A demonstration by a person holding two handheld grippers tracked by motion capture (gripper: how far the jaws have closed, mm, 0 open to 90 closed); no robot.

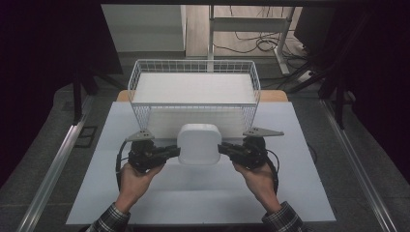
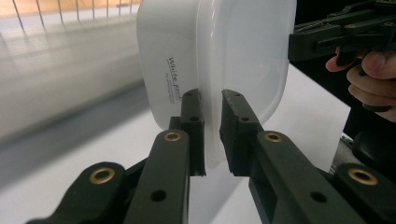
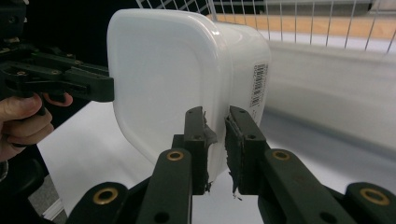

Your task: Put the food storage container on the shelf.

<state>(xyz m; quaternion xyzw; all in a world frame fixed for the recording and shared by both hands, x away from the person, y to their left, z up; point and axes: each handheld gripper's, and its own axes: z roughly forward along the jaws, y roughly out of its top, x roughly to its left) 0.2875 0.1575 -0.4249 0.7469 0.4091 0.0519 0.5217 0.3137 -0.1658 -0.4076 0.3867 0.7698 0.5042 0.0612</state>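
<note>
White counter (image 1: 300, 193): one, flat, matte, carrying everything.
Wire basket (image 1: 193, 67): one, white mesh, rectangular, at the counter's far edge.
Plastic container (image 1: 199, 144): one, white, smooth, rounded square, lidded, just in front of the basket, between both grippers.
Left gripper (image 2: 212, 133): black, jaws clamped on the container's rim.
Right gripper (image 3: 216, 140): black, clamped on the opposite rim.

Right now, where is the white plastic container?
In the high view, the white plastic container sits mid-table, just before the wire basket, clamped between the left tool and right tool.
</note>
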